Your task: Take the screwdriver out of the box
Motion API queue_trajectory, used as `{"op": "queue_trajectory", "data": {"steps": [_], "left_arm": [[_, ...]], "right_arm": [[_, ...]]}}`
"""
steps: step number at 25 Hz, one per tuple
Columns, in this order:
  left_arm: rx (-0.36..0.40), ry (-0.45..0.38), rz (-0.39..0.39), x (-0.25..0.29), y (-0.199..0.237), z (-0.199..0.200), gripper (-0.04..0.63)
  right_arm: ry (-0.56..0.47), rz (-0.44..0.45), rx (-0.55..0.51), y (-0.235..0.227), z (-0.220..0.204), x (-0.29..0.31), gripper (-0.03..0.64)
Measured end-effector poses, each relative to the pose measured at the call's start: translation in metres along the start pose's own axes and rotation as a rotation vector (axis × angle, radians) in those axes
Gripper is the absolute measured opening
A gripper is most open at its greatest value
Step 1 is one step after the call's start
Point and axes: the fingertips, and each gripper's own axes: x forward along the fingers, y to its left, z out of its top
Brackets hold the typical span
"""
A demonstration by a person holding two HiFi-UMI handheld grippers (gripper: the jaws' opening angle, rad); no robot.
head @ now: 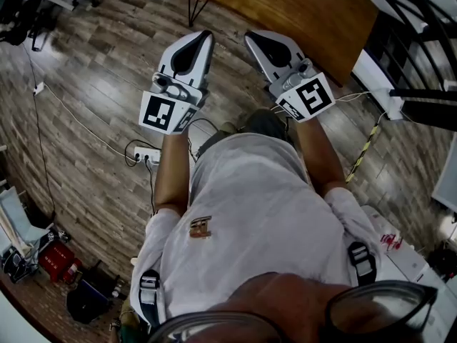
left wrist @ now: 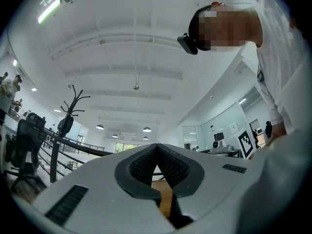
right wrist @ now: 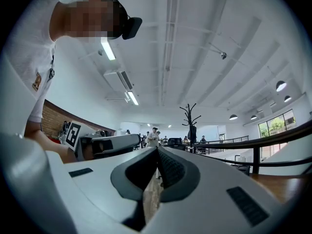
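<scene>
The grey-brown wood-plank floor (head: 93,70) carries a white power strip (head: 146,156). A red case (head: 58,259) lies well apart from the strip.

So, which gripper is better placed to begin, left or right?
Neither clearly. No box or screwdriver shows. The left gripper and right gripper are both shut, empty, side by side before the wooden table. Right, perhaps: it seems slightly nearer the table.

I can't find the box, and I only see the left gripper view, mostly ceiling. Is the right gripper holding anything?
Observer: No, the right gripper's jaws are together, empty.
Operator: Box or screwdriver anywhere?
Observer: Neither shows in any view; the head view has the left gripper and the right pointing toward a brown wooden table.
Operator: Below me?
Observer: Wood plank floor, with a white power strip at the person's left side.
</scene>
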Motion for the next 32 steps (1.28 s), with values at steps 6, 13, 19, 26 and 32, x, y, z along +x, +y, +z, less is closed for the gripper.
{"op": "queue_trajectory", "data": {"steps": [6,13,19,26,32], "left_arm": [[-0.005,-0.011,-0.001,-0.007,0.015,0.006,0.019],[-0.012,-0.007,-0.005,0.002,0.032,-0.002,0.02],[0.0,0.002,0.002,0.023,0.053,-0.014,0.02],[0.011,0.007,0.008,0.059,0.09,-0.024,0.019],[0.024,0.009,0.0,0.107,0.127,-0.038,0.02]], "right_arm": [[0.009,-0.008,-0.009,0.008,0.002,0.011,0.032],[0.019,-0.016,-0.004,-0.007,-0.007,0.025,0.032],[0.012,-0.012,0.004,-0.033,-0.019,0.039,0.032],[0.011,-0.013,0.005,-0.079,-0.025,0.069,0.032],[0.012,-0.018,0.004,-0.136,-0.033,0.1,0.032]]}}
